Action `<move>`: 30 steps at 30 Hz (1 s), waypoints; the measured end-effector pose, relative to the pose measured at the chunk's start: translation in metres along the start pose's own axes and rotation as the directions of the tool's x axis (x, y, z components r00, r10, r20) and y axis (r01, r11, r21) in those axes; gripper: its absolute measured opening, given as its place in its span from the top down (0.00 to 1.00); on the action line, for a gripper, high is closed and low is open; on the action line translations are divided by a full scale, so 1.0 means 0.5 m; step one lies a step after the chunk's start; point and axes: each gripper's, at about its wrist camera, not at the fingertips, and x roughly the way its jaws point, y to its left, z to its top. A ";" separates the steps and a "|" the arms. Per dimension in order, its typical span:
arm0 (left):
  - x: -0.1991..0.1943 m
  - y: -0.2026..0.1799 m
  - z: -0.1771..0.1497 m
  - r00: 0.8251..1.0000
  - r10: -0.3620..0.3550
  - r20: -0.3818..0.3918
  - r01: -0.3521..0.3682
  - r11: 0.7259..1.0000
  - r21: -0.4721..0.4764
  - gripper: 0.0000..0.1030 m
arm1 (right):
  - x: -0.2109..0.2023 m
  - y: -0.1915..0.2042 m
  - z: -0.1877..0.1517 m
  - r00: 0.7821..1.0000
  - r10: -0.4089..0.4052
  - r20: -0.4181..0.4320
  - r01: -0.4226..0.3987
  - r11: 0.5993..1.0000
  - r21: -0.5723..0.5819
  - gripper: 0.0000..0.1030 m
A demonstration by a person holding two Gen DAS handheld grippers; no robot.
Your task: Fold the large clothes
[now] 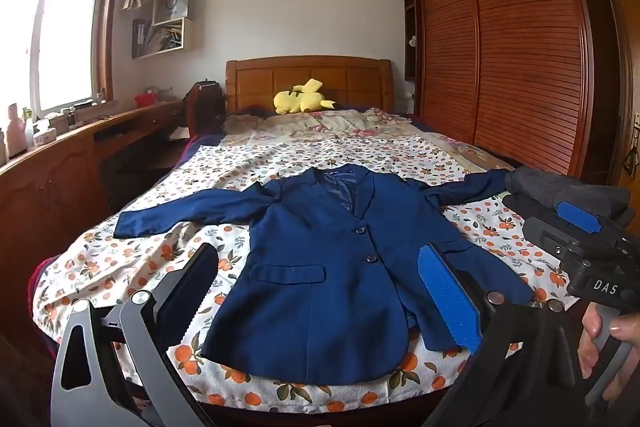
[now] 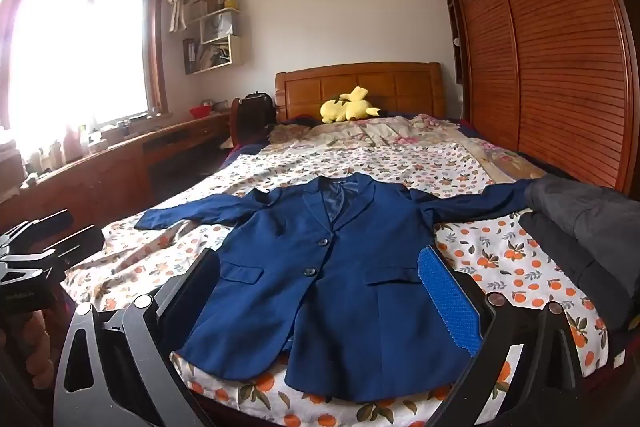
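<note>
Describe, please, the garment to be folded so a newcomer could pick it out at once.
Start at the bed with its orange-print sheet. On its near half lies the navy blazer, front up, sleeves spread. Unlike the dark grey folded clothes by its right sleeve, it is blue, unfolded and has two buttons.

The blazer [image 1: 320,267] ahead of the left hand-held gripper [image 1: 328,291] is deep navy, with dark buttons and a paler blue striped lining at the collar. Under it the sheet [image 1: 140,259] is white, printed with oranges and green leaves. Far beyond lies a yellow plush toy [image 1: 300,98]. To the right, folded clothes [image 1: 560,191] are charcoal grey. The gripper's pad [image 1: 448,303] is bright blue.
</note>
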 end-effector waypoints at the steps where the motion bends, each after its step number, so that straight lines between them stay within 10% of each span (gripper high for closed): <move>1: 0.000 0.001 0.000 1.000 -0.001 0.001 0.001 1.000 -0.001 0.02 | -0.001 0.000 0.000 1.000 0.000 0.000 0.000 1.000 -0.001 0.07; 30: -0.001 0.008 -0.002 1.000 0.014 0.010 -0.014 1.000 0.005 0.02 | -0.004 0.001 -0.003 1.000 -0.003 -0.002 0.003 1.000 -0.004 0.07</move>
